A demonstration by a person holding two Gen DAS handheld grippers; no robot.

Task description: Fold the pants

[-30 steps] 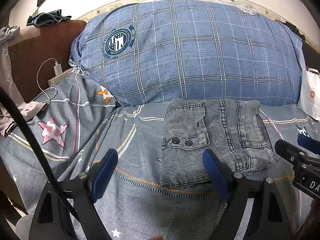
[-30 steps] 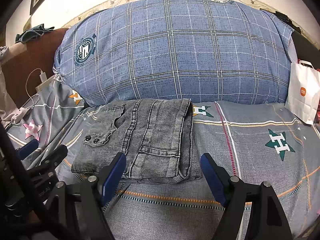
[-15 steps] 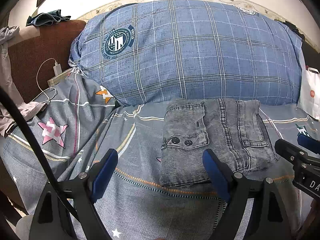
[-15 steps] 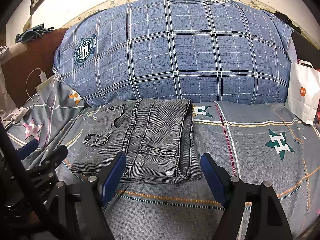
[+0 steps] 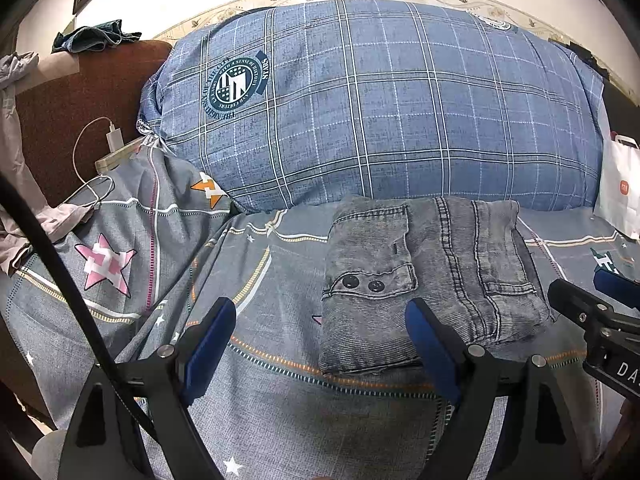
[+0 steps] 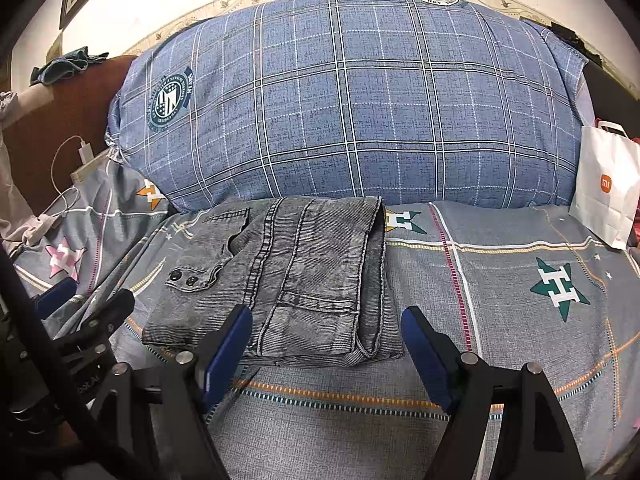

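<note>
Two grippers idle: left gripper (image 5: pixel 316 336) sat lower centre, fingers spread wide, empty. Pants (image 5: pixel 428 284) lay folded mid-frame on the bedsheet (image 5: pixel 256 272), against the plaid pillow (image 5: pixel 380 100). Right gripper (image 6: pixel 326 340) was likewise spread, gripping nothing, just short of the pants' near edge.

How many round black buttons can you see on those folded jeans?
2. Both sit side by side on the pocket flap of the jeans: left button and right button, near the fold's left edge. Others may be hidden inside the folds.
</note>
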